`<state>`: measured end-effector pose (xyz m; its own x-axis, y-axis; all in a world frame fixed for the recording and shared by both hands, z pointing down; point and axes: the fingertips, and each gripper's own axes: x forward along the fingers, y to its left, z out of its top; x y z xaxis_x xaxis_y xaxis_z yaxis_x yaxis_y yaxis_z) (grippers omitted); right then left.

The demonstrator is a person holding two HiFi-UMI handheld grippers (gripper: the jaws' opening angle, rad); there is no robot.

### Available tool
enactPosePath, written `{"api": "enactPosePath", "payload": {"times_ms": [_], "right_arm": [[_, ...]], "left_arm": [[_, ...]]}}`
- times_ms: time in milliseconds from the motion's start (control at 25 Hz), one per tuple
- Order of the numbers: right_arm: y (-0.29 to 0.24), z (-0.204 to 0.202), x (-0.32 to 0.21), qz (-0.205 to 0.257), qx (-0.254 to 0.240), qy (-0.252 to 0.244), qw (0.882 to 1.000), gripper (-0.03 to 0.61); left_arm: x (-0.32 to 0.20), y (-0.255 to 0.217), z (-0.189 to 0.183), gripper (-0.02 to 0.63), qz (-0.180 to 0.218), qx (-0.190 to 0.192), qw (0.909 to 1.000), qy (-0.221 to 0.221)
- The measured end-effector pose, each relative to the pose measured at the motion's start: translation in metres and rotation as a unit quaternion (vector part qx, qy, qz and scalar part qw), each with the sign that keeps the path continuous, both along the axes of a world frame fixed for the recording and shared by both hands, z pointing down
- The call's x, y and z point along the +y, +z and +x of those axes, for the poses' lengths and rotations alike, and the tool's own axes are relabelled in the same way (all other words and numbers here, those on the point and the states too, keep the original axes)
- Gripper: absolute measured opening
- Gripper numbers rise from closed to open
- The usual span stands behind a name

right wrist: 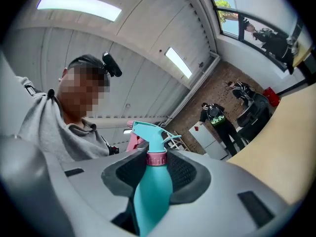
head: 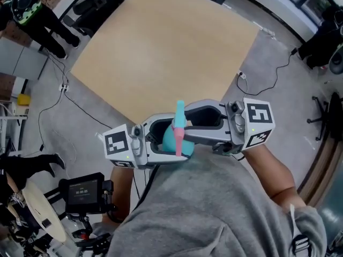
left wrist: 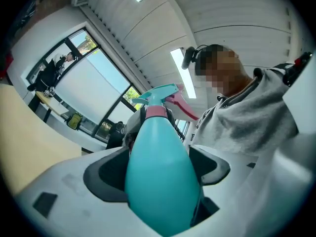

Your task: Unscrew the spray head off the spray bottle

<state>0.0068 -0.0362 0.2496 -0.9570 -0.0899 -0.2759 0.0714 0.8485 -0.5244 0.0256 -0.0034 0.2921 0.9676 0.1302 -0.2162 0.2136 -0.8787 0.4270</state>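
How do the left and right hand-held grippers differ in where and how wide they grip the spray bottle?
The left hand-held gripper clamps the wide teal body; the right hand-held gripper clamps the narrow pink collar just under the spray head. The left's jaws stand wide apart, the right's close together. Shared: both are shut on the same spray bottle, with its spray head still on.

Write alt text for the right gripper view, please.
The right gripper clamps the pink collar of a teal spray bottle, just below its spray head. Behind it, a person in a grey hoodie at left, ceiling lights above.
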Motion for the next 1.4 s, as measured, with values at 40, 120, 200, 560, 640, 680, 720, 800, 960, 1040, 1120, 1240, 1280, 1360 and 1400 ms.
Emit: {"api": "enactPosePath", "payload": {"times_ms": [40,120,200,560,640,680,720,800,960,1040,1120,1240,1280,1360,1400], "right_arm": [[0.001,0.001,0.0,-0.001,-0.012,-0.012,1.0,0.133],[0.002,0.003,0.0,-0.006,-0.037,-0.04,0.998,0.133],[0.004,0.004,0.0,-0.011,-0.043,-0.064,0.997,0.133],[-0.007,0.06,-0.026,-0.041,0.005,-0.024,0.999,0.274],[-0.027,0.08,-0.042,-0.089,-0.014,-0.003,0.996,0.282],[-0.037,0.082,-0.049,-0.102,-0.007,0.003,0.995,0.284],[-0.045,0.079,-0.052,-0.103,0.016,0.005,0.995,0.283],[-0.046,0.061,-0.047,-0.07,0.109,-0.006,0.992,0.282],[0.007,0.038,-0.034,0.042,0.347,-0.03,0.936,0.282],[0.022,0.033,-0.033,0.038,0.379,-0.042,0.924,0.281],[0.027,0.027,-0.032,0.008,0.383,-0.063,0.921,0.263],[0.032,0.024,-0.032,0.021,0.417,-0.079,0.905,0.092],[0.032,0.024,-0.031,0.038,0.428,-0.086,0.899,0.092],[0.028,0.022,-0.023,0.087,0.444,-0.114,0.885,0.091],[0.025,0.022,-0.016,0.123,0.45,-0.138,0.874,0.091]], "left_arm": [[0.0,0.001,0.0,0.364,-0.003,-0.002,1.0,0.001],[0.001,0.001,0.001,0.365,-0.008,-0.009,0.9999,0.007],[0.001,0.003,0.002,0.365,-0.015,-0.018,0.9997,0.003],[-0.02,0.015,0.008,0.365,0.015,-0.114,0.9852,-0.127],[-0.024,0.027,0.008,0.365,0.078,-0.176,0.9676,-0.163],[-0.027,0.035,0.008,0.365,0.115,-0.213,0.9538,-0.179],[-0.03,0.043,0.008,0.365,0.145,-0.245,0.9389,-0.193],[-0.035,0.056,0.008,0.365,0.176,-0.286,0.917,-0.216],[-0.043,0.065,0.006,0.365,0.202,-0.32,0.8946,-0.238],[-0.046,0.068,0.002,0.365,0.222,-0.338,0.8815,-0.244],[-0.048,0.066,0.002,0.365,0.244,-0.346,0.8718,-0.246],[-0.049,0.066,0.003,0.365,0.258,-0.352,0.8681,-0.236],[-0.047,0.066,0.004,0.365,0.253,-0.348,0.874,-0.226],[-0.039,0.061,0.007,0.365,0.232,-0.319,0.8989,-0.191],[-0.032,0.056,0.009,0.365,0.219,-0.296,0.9152,-0.164]]}}
